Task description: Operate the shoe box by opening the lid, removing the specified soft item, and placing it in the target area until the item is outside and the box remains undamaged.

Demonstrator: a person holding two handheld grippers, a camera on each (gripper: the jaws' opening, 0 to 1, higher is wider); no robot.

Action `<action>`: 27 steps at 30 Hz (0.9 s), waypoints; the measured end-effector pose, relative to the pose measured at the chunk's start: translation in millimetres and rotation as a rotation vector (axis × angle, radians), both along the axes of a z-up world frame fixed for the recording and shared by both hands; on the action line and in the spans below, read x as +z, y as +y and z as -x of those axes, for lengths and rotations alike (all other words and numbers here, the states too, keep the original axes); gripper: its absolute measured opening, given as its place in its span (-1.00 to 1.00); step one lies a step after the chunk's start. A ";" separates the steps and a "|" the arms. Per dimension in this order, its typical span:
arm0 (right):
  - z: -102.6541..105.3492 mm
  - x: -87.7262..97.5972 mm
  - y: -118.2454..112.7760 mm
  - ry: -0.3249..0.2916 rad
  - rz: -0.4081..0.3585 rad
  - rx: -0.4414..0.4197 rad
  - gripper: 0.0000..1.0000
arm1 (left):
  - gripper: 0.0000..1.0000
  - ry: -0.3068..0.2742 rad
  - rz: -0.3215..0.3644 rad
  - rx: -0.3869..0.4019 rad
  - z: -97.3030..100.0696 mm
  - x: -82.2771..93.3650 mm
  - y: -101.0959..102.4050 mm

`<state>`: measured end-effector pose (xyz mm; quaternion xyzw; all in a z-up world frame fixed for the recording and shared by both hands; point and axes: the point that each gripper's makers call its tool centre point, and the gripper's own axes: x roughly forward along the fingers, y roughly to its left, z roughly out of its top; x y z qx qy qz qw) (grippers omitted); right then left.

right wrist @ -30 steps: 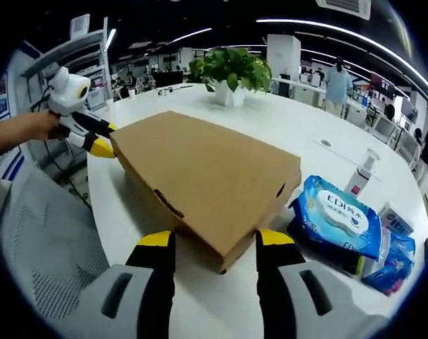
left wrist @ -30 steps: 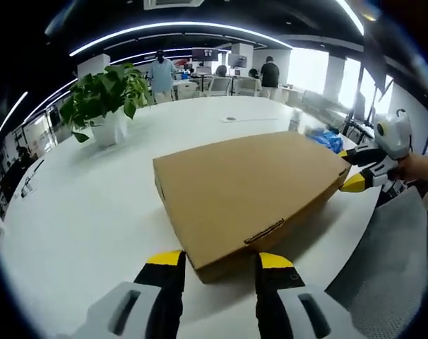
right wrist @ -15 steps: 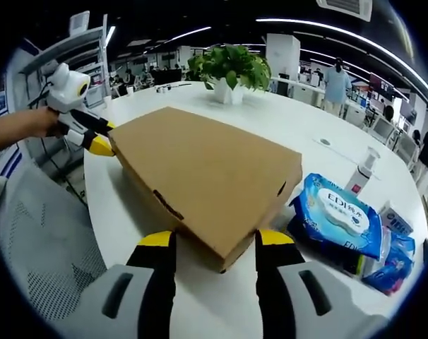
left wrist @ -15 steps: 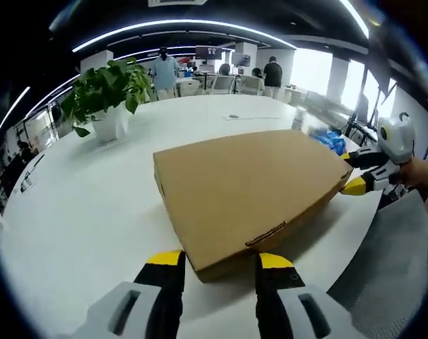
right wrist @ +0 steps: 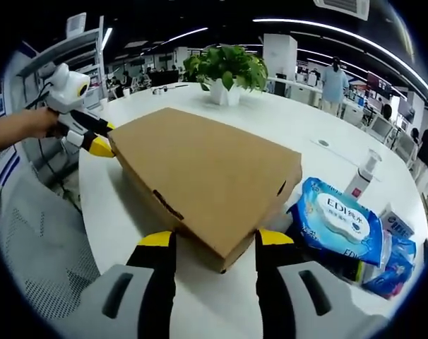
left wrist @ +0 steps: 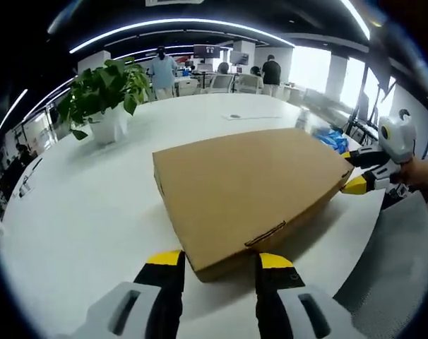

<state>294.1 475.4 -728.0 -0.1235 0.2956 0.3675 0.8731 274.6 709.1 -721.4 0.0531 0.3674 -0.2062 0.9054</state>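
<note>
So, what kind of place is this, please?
Most likely an open-plan office: a big white table with a potted plant, long ceiling light strips, and people standing among desks in the background.

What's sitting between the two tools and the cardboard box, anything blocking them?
Nothing visible. The left tool straddles one corner of the flat brown cardboard shoe box and the right tool straddles another corner, with no object in between. The lid is closed, so the soft item inside is hidden.
</note>
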 end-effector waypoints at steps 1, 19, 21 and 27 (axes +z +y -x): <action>-0.8 -0.1 0.1 0.000 0.000 -0.001 -0.17 | -0.21 0.001 -0.001 -0.003 -2.5 0.1 0.3; -32.4 -0.8 1.7 0.003 0.000 -0.020 -0.17 | -0.20 0.005 -0.005 -0.024 -36.6 -0.2 1.7; -36.3 -0.8 1.7 0.003 0.001 -0.022 -0.17 | -0.20 0.005 -0.005 -0.026 -40.7 -0.1 1.4; -47.7 -0.9 1.0 0.001 0.002 -0.025 -0.17 | -0.20 0.009 -0.009 -0.031 -53.4 -0.3 0.7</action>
